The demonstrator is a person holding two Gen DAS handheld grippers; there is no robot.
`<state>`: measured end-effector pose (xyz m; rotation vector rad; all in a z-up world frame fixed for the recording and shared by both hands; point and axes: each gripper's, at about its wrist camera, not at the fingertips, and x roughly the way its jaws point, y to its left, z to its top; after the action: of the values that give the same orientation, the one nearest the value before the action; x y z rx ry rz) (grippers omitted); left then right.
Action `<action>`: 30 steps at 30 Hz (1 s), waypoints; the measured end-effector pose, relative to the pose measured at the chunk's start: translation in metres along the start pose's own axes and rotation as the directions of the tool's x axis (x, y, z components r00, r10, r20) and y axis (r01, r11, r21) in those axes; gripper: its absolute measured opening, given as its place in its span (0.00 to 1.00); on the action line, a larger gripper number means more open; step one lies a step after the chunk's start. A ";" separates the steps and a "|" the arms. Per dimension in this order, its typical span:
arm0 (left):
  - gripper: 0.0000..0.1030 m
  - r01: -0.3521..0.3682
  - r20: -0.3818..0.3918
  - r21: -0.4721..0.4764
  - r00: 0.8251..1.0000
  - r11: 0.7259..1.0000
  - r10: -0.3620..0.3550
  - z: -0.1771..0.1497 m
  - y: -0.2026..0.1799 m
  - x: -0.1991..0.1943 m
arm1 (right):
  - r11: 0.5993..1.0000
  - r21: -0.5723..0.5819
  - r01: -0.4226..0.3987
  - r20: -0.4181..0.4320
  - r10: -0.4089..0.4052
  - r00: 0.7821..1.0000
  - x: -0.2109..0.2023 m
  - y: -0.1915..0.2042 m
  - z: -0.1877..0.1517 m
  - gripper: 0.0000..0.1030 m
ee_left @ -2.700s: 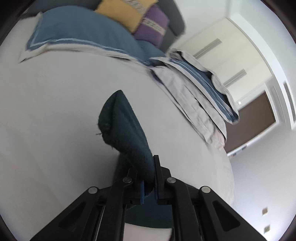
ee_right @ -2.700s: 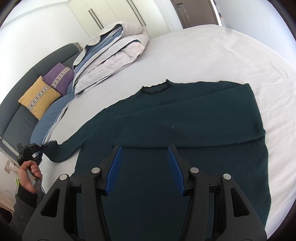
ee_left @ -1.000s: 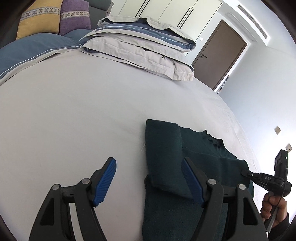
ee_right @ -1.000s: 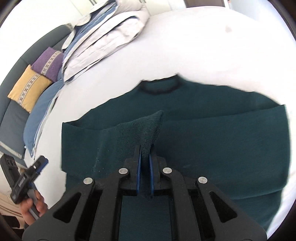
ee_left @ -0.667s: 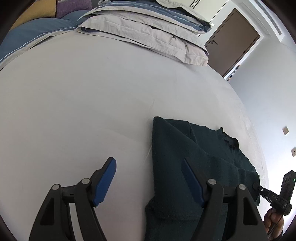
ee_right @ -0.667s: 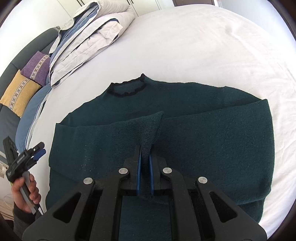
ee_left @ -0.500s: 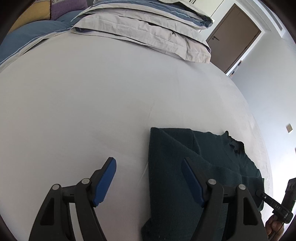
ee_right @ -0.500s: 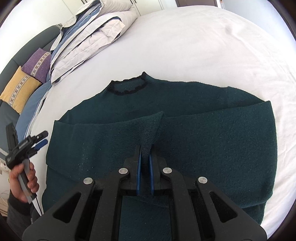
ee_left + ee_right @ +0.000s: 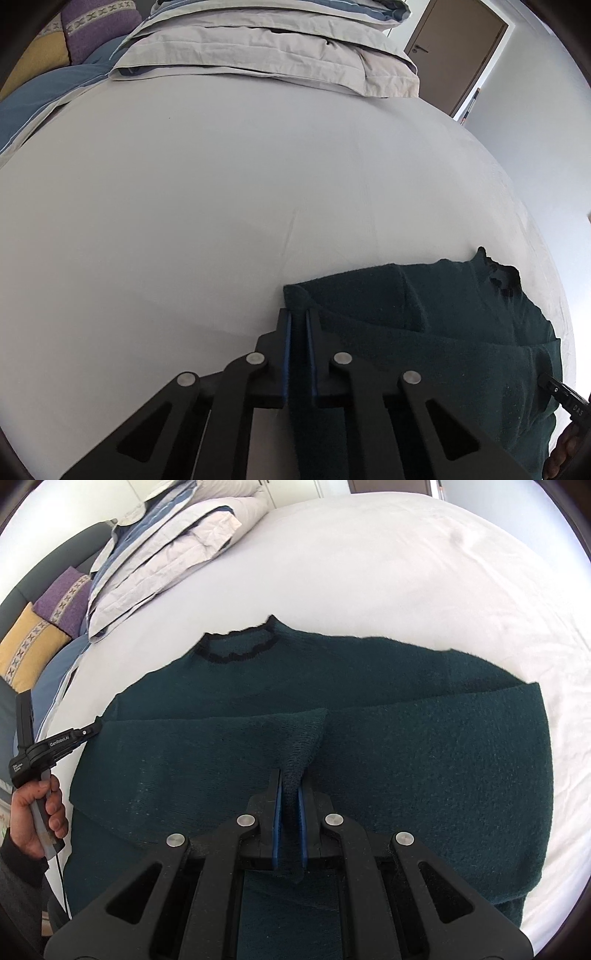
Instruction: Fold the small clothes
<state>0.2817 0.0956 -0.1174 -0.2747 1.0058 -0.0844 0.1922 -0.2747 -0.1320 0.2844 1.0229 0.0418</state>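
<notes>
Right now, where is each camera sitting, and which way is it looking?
Left wrist: sits on the left hand-held gripper, looking down across the white bed toward the folded duvet; its jaws pinch the sweater edge.
Right wrist: sits on the right hand-held gripper, looking over the sweater; the left hand shows.
Both share the sweater, bed and duvet.

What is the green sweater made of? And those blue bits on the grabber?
The sweater looks like soft knitted wool or fleece: its surface is fuzzy and matte, though the fibre can't be told. The blue pads look like smooth rubber or plastic, with a slight sheen.
</notes>
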 end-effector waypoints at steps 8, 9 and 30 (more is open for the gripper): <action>0.11 0.034 0.026 0.010 0.999 0.999 -0.034 -0.003 0.003 -0.024 | 0.998 0.051 -0.040 0.010 0.040 0.999 0.005 -0.009 -0.006 0.10; 0.16 0.046 0.045 0.022 0.998 0.999 -0.047 -0.008 0.004 -0.036 | 0.996 0.059 -0.059 0.010 0.058 0.998 0.003 -0.011 -0.006 0.10; 0.13 0.013 -0.042 0.189 0.999 0.982 -0.005 -0.080 -0.015 -0.055 | 0.996 0.073 -0.055 -0.005 0.055 0.998 -0.009 -0.006 -0.025 0.06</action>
<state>0.1854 0.0772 -0.1091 -0.1039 1.0298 -0.1937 0.1654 -0.2764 -0.1380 0.3796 1.0248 0.0553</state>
